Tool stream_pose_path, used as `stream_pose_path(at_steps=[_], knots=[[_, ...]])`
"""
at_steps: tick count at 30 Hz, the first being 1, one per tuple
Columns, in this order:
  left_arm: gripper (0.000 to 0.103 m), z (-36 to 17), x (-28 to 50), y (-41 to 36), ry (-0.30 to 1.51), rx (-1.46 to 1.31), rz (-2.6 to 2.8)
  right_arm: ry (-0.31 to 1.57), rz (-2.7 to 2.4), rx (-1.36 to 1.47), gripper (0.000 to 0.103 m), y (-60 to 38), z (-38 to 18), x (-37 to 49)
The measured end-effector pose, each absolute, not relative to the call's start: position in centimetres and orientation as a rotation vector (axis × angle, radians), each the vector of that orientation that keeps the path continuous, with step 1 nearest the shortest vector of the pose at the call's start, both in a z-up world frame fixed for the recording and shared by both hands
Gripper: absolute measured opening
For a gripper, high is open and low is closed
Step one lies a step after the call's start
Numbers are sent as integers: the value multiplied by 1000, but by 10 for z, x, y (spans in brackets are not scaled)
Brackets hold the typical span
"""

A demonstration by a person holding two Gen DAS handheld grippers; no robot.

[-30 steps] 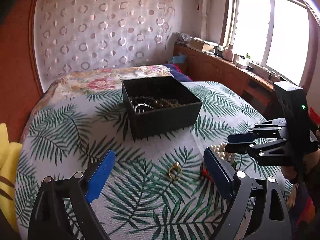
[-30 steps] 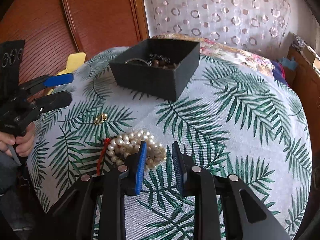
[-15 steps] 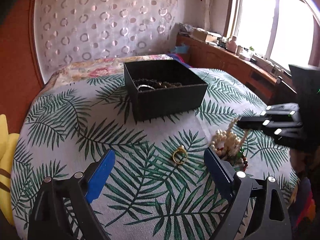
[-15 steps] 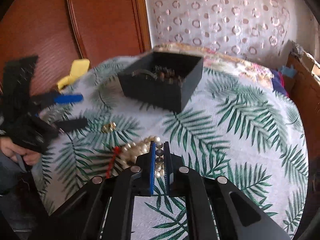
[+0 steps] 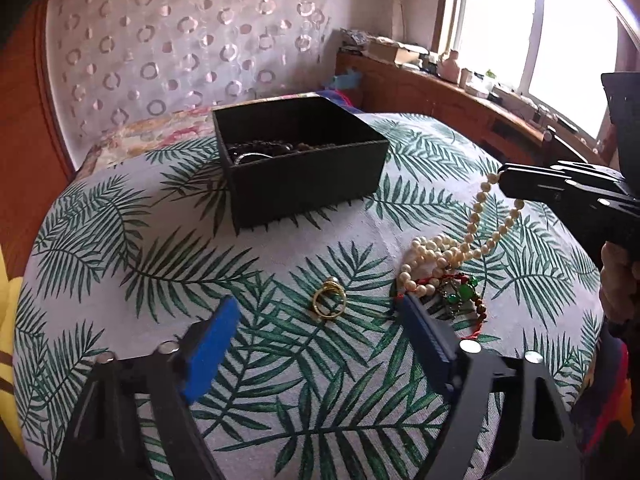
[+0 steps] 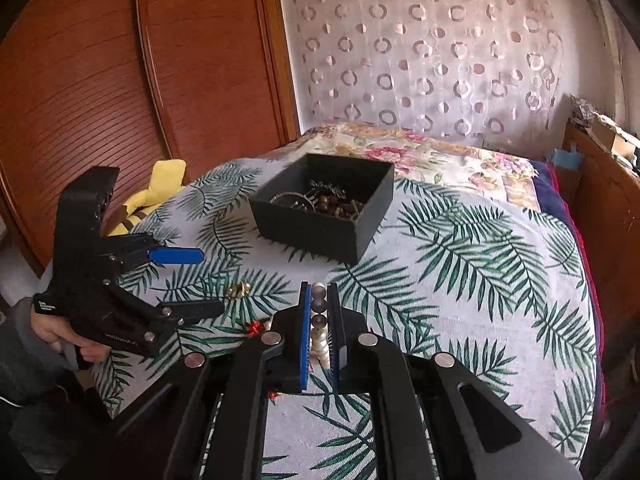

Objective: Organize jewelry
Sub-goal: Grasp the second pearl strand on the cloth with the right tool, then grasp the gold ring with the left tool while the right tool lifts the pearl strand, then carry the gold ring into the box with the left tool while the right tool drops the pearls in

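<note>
On cloth: one ring, one box.

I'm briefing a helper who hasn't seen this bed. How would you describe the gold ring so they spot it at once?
Start at the black box on the palm-leaf cloth. Nearer than the box, left of the pearl necklace pile, lies the gold ring, alone and flat. It is the only plain metal band, without beads or red cord.

- The black box hides most of its tangled contents behind its near wall.
- The window-ledge clutter is too small to identify.
- The yellow object is half hidden.
</note>
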State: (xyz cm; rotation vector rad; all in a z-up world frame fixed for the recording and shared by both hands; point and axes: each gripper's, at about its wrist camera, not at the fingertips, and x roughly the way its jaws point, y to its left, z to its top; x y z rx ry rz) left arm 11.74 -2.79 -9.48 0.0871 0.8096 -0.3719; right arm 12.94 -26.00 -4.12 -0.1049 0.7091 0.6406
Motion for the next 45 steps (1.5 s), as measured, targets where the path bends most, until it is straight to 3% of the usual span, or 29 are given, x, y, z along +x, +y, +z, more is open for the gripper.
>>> stream_pose_path(at_steps=[2, 5, 16, 20, 27, 45], knots=[[67, -96, 120, -32, 818, 104, -378, 720, 636, -100, 9, -261, -46, 131], [44, -99, 125, -39, 843, 133, -377, 725, 635, -93, 9, -260, -51, 132], [38, -105, 132, -44, 864, 156, -358, 727, 628, -93, 9, -263, -53, 133], [19, -105, 132, -45, 861, 161, -359, 726, 631, -95, 9, -262, -53, 133], [18, -95, 130, -37, 837, 124, -369, 686, 651, -102, 9, -253, -33, 133], [18, -9, 136, -20, 640, 83, -354, 502, 678, -130, 9, -230, 59, 147]])
